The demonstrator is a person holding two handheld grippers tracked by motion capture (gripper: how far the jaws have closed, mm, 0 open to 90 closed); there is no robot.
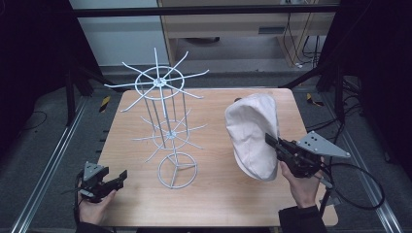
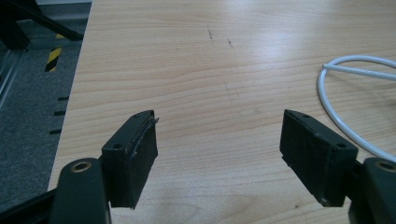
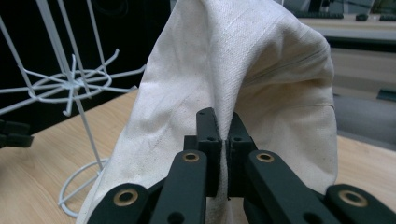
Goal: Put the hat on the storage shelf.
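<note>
Right gripper view: woven cream cap [image 3: 261, 79], creased.

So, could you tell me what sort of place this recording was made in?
Probably a lab or workshop test bench: a bare wooden table framed by metal rails, loose cables on the floor behind, and a white wire rack set out as a prop.

Both hand-held grippers are black. The left gripper [image 1: 122, 175] carries a small grey three-cornered plate, and its flat rectangular pads [image 2: 136, 154] have small screw holes at their outer edges. The right gripper [image 1: 270, 140] bears a larger grey three-cornered plate dotted with small holes; a black cable loops off behind it. Its jaw links turn on brass-coloured pivot rings. The person's right hand [image 1: 302, 187] emerges from a dark sleeve.
</note>
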